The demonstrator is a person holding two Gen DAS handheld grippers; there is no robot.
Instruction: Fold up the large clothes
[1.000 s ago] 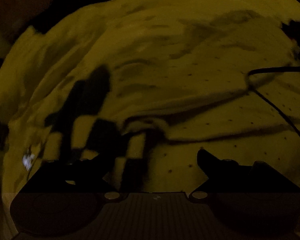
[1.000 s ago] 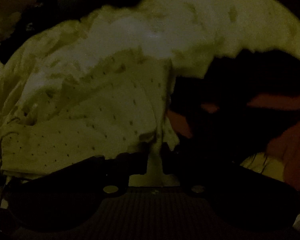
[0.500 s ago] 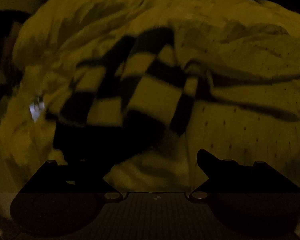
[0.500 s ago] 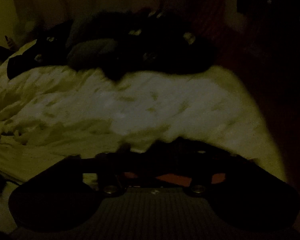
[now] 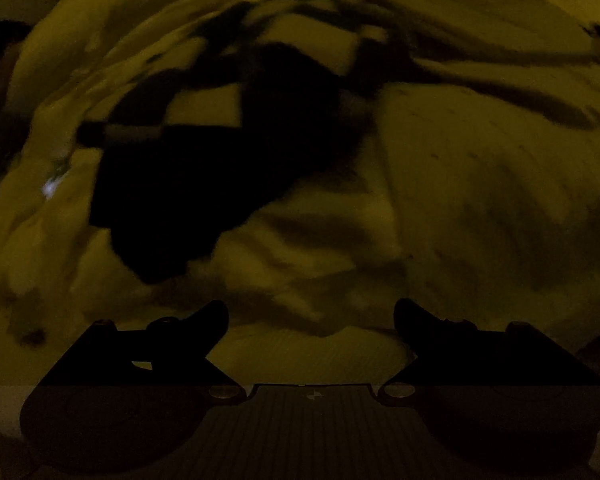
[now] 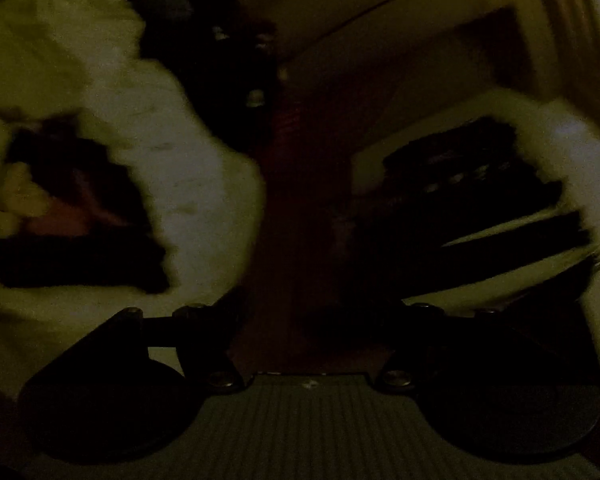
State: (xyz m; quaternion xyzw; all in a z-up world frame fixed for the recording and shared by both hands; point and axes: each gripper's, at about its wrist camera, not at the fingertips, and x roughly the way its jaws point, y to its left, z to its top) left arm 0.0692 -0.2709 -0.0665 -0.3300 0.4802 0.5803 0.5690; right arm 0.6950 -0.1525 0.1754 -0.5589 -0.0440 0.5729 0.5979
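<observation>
- Since a second ago the right gripper (image 6: 312, 320) has let go of the dotted pale cloth it pinched and swung away from the bed; its jaws have just been opening and now stand apart with nothing between them.
- Over the same second the black-and-pale checked garment (image 5: 204, 184) has slid from the bottom left edge of the left wrist view toward its middle, and now looks larger.
- Nearest the left wrist camera, the left gripper (image 5: 311, 320) points steeply down at the bedding, jaws wide apart, nothing clamped, only rumpled cloth showing in the gap.
- Just beyond its fingertips lie folds of pale cloth (image 5: 332, 272).
- Farther on, the checked garment lies bunched and spread on that cloth, left of centre; its checks run up toward the far edge.
- To the right of it spreads the pale dotted sheet (image 5: 480, 160), creased, the dots faint in the dim light.
- In the right wrist view, a white fluffy blanket (image 6: 188, 168) fills the left side.
- Beyond it a dark heap (image 6: 236, 52), possibly more clothes, is too dim and blurred to name.
</observation>
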